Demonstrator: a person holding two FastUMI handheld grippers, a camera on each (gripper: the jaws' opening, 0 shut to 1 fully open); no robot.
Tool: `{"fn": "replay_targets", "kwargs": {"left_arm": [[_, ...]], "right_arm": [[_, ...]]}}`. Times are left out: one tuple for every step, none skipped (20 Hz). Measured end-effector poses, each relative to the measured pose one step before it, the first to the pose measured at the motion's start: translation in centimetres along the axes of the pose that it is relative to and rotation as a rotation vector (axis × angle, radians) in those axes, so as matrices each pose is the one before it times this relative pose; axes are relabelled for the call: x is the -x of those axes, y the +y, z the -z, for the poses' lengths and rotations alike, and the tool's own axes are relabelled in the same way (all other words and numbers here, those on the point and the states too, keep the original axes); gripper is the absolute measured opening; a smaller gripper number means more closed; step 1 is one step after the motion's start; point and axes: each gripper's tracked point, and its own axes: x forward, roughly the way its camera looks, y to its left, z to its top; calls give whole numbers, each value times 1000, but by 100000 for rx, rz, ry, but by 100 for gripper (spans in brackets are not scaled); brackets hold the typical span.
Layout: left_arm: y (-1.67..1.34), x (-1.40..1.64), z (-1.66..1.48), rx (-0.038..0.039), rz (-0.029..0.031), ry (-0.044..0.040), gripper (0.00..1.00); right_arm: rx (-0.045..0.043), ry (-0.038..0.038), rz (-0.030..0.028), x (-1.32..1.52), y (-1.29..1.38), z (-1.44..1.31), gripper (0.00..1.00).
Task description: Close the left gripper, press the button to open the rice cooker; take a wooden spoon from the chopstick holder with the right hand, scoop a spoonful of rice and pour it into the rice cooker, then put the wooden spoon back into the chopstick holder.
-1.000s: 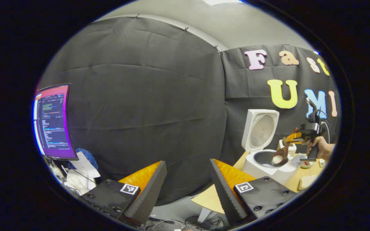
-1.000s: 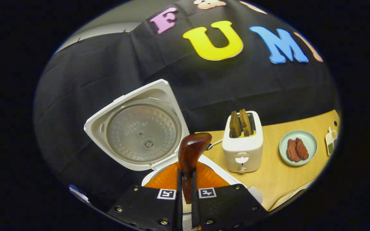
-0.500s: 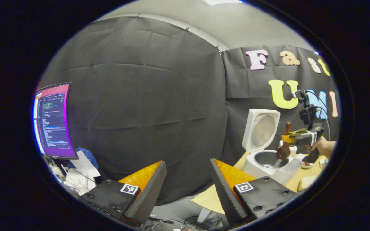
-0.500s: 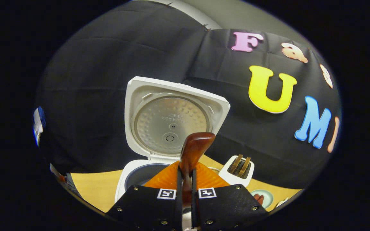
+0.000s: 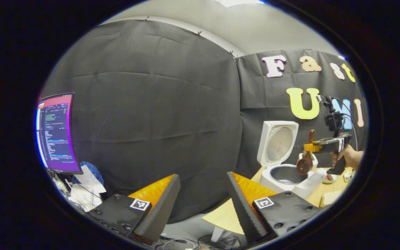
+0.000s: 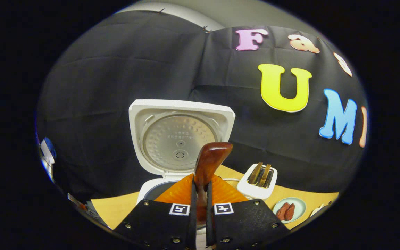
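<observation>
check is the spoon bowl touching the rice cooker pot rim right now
Apart. In the left gripper view the wooden spoon, clamped in the right gripper, hangs bowl-down above the rice cooker with dark wall visible beneath it.

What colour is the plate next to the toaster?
Pale blue-green; the plate beside the toaster shows best in the right gripper view.

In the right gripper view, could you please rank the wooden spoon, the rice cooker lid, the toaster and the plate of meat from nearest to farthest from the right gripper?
1. wooden spoon, clamped between the right gripper fingers.
2. rice cooker lid, open, ahead and slightly left.
3. toaster, to the right on the table.
4. plate of meat, further right, beyond the toaster.
</observation>
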Motion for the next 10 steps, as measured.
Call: {"fn": "replay_targets", "kwargs": {"left_arm": [[-213,164,-198,120,436,-343,89],[-313,123,-184,83,518,-382,89],[-479,62,-219,53,672,-352,89],[-604,54,-351,-32,799,-409,91],[-700,-146,-379,-175,967,-478,92],[-688,-2,-136,-214,1096,-628,94],[-679,96,-337,-233,1199,-717,95],[-483,205,-323,-190,1196,-619,96],[-605,198,-261,-120,1142,-475,97],[-850,123,-256,-91,1559,-481,97]], "right_arm": [[-4646,-400,-578,412,-182,-649,11],[-4807,-183,-299,497,-375,-404,11],[-5677,-188,-599,649,-443,-288,11],[-6547,-357,-1046,722,-444,-288,11],[-7158,-632,-1313,538,-497,-290,11],[-7116,-782,-1007,594,-580,-429,11],[-5994,-788,-468,656,-663,-494,11],[-4591,-1122,236,995,-690,-779,11],[-3109,-1246,558,1018,-679,-621,11],[-1944,-1111,745,857,-971,-874,11]]}}
